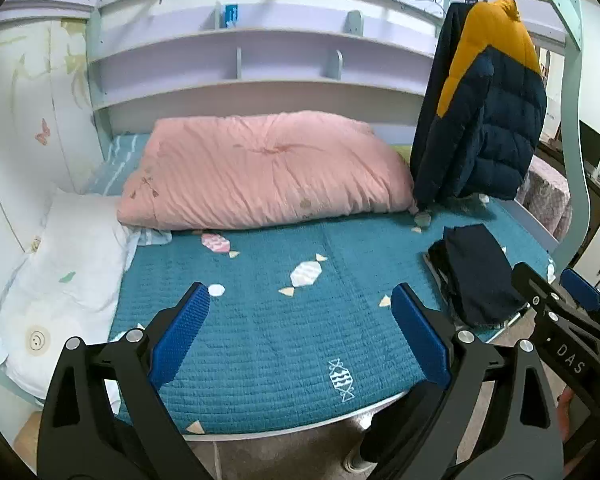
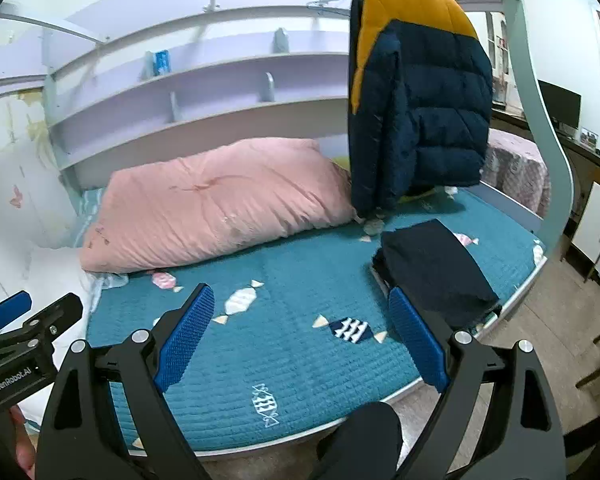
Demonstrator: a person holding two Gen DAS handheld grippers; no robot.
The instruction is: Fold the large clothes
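A navy and mustard puffer jacket (image 1: 488, 104) hangs from the bed frame at the back right; it also shows in the right wrist view (image 2: 416, 96). A stack of folded dark clothes (image 1: 476, 272) lies on the teal bedspread (image 1: 284, 320) near the bed's right edge, also in the right wrist view (image 2: 432, 268). My left gripper (image 1: 300, 300) is open and empty above the bed's front edge. My right gripper (image 2: 300, 300) is open and empty, its right finger just in front of the folded stack. Each gripper shows at the edge of the other's view.
A big pink quilt (image 1: 260, 168) lies folded across the back of the bed. A white pillow (image 1: 64, 272) is at the left. Shelves (image 1: 236, 68) run behind the bed. A curved bed post (image 2: 540, 120) stands at the right, with a cabinet and floor beyond.
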